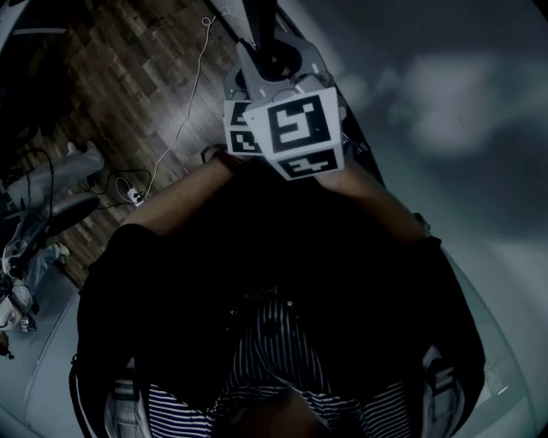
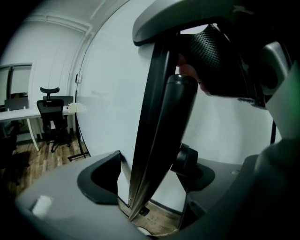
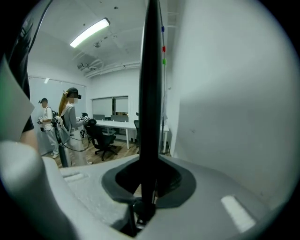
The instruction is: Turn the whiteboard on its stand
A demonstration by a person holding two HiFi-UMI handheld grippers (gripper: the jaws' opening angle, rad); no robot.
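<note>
The whiteboard (image 3: 225, 93) fills the right gripper view's right side, and its black frame edge (image 3: 151, 93) rises straight up the middle. My right gripper (image 3: 149, 187) is shut on that edge, with its dark pads closed in on both sides. In the left gripper view the same white board (image 2: 112, 93) stands behind a dark frame bar (image 2: 154, 117). That bar passes between the jaws of my left gripper (image 2: 145, 173), which stands open with gaps on both sides. In the dim head view both marker cubes (image 1: 300, 128) crowd together at a black post (image 1: 261, 26).
Wood floor (image 1: 128, 77) with a white cable (image 1: 184, 111) lies left of the board. An office chair (image 2: 52, 117) and desk (image 2: 18, 113) stand far left. Two people (image 3: 70, 126) stand by desks in the background. Coloured magnets (image 3: 163, 47) sit on the board's edge.
</note>
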